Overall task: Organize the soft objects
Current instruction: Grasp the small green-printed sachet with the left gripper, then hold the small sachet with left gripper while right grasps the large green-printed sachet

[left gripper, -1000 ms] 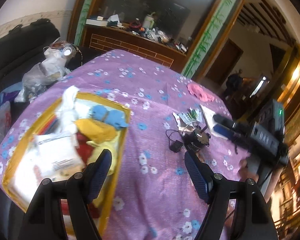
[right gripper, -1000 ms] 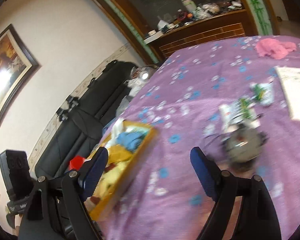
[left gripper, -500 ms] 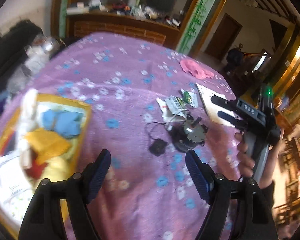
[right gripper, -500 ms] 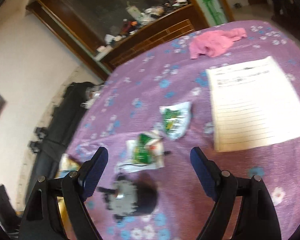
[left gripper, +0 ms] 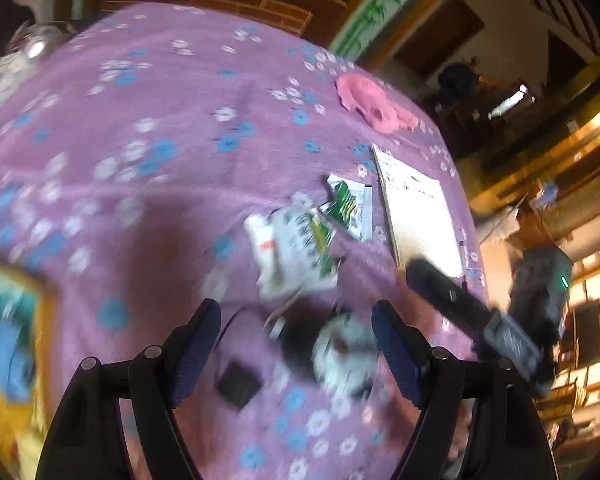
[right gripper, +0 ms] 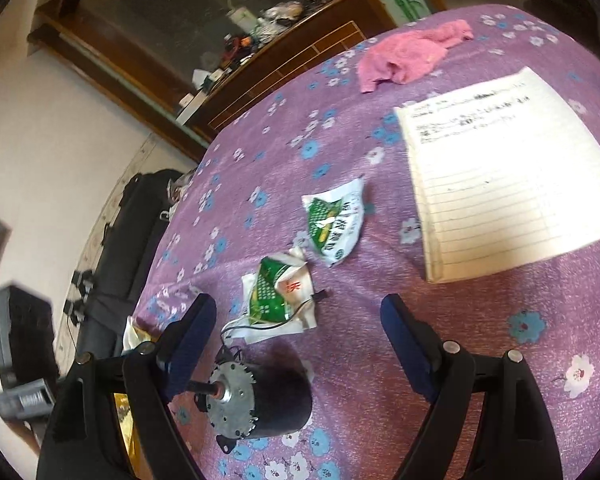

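1. The landmark is the small electric motor [right gripper: 256,400], a black cylinder with a silver face and a short shaft, lying on its side on the purple flowered tablecloth [right gripper: 480,340].
2. The right gripper [right gripper: 300,348] has its two blue-padded fingers spread wide and nothing is between the pads. The motor lies just below and between them, closer to the left finger, and does not touch them as far as I can see.
3. The left gripper [left gripper: 296,348] is also spread wide and empty. In its blurred view the motor [left gripper: 340,352] shows between the fingertips, nearer to the right one. A small black plug [left gripper: 238,384] lies just beside the motor.
4. Just behind the motor lies a crumpled green and white packet [right gripper: 278,300], with the thin motor wires crossing over it. A second green and white packet [right gripper: 334,226] lies a little further behind, apart from the first.
5. The pink cloth [right gripper: 408,56], a soft thing of the task, lies crumpled far behind the motor, near the far edge of the table.
6. A lined paper pad [right gripper: 504,176] lies to the right of the motor, between it and the pink cloth.
7. In the left wrist view, a yellow tray [left gripper: 24,408] with blue and yellow soft things sits well to the left of the motor, at the table edge.
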A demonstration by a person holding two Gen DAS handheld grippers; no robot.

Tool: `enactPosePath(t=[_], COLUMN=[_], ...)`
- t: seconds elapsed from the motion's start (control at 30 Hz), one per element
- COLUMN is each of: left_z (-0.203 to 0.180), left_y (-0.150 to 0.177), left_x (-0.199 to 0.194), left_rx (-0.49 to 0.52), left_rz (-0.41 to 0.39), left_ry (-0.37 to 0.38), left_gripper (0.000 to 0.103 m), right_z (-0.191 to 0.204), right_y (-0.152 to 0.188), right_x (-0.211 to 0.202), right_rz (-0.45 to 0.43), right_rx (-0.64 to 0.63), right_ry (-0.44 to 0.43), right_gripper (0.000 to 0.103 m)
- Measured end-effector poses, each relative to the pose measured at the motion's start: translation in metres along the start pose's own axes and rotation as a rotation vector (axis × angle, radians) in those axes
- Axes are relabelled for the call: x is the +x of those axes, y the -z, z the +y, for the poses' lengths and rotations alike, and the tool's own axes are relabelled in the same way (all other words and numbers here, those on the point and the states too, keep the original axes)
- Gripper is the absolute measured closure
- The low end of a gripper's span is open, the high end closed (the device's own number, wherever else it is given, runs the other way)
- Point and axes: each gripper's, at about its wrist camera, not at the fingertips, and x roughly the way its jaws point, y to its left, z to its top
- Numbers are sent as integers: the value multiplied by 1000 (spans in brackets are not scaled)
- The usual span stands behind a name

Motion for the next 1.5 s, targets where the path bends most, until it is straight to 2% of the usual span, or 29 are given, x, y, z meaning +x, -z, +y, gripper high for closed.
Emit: enactPosePath(t=[0.13,0.23,0.3,0.33,0.47,0.5,0.53,0.77,0.87,0.97,1.03,1.17,1.23,1.33,1.37,1.4,1.43,1.5], left_z=[-18,-28,-26,-24,-27,-27,-26,8,21,35,46,74,90,108,112,117,122,125], left_y=[-26,-37,-38,-38,-40,-40,-41,-46,-27,12,38,83,102,122,127,131,134,138], left_x=[38,69,84,88,80,77,73,11,-26,-66,-86,-117,-129,-143,-147,-149,-151,-151], left_rx=[37,67,54,42,58,63,70,-53,-91,-96,-100,-111,-136,-159,-166,-173,-178,-181], left_rz=[61,128,163,166,114,102,96,-54,-95,-142,-171,-198,-205,-220,-228,-232,-232,-222], left_ry=[-22,-57,-95,-97,-82,-80,-87,-11,17,63,66,61,74,87,90,95,104,110], left_gripper=[27,37,56,56,68,76,78,78,78,78,78,78,78,78,78,78,78,78], right_z=[-15,-20,-19,-18,-16,-16,-17,-14,-14,-11,-7,0,0,6,7,6,9,14], right_y=[-2,-3,-4,-4,-4,-4,-4,-3,-3,-2,-7,-31,-46,-56,-57,-56,-55,-51], right_x=[0,-2,-5,-6,-6,-6,-5,1,6,8,9,36,53,74,82,89,87,83], right_rz=[2,2,-1,-4,-5,-2,0,-2,0,-4,-17,49,71,115,138,154,138,130], right_rx=[66,100,105,101,88,89,92,58,44,25,3,-10,-18,-71,-81,-83,-98,-124], right_ry=[13,-1,-19,-21,-18,-20,-22,-21,1,25,38,90,162,176,178,205,226,237], right_gripper=[20,20,20,20,20,20,20,19,20,20,20,20,28,35,42,58,66,66])
